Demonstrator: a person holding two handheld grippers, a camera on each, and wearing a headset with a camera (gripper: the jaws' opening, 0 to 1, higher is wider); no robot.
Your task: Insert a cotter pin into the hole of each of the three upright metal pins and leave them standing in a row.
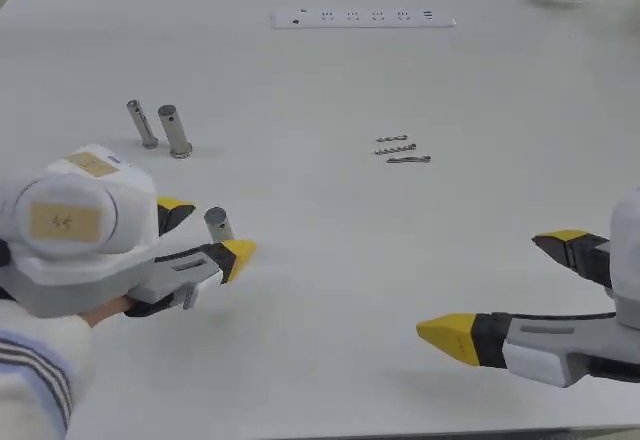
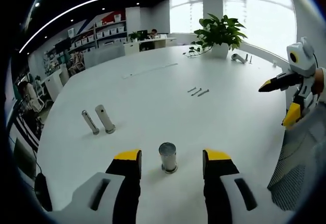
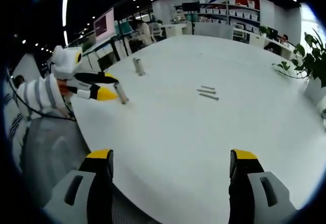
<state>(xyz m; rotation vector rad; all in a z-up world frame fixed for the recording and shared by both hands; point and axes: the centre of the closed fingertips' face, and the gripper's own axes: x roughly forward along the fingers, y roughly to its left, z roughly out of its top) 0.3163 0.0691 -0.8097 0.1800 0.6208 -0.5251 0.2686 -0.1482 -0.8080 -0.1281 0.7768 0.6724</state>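
The left gripper (image 2: 172, 155) has its fingers open. One upright metal pin (image 2: 167, 157) stands on the white desk (image 2: 153, 112) between them and touches neither finger. Farther back on the left, a thin metal pin (image 1: 141, 123) and a thicker metal pin (image 1: 174, 130) stand upright, just beside each other. Three cotter pins (image 1: 402, 149) lie side by side near the middle of the desk (well apart from every metal pin). The right gripper (image 1: 500, 286) hangs over bare desk with fingers wide open, holding nothing. A power strip (image 1: 363, 18) lies at the far side.
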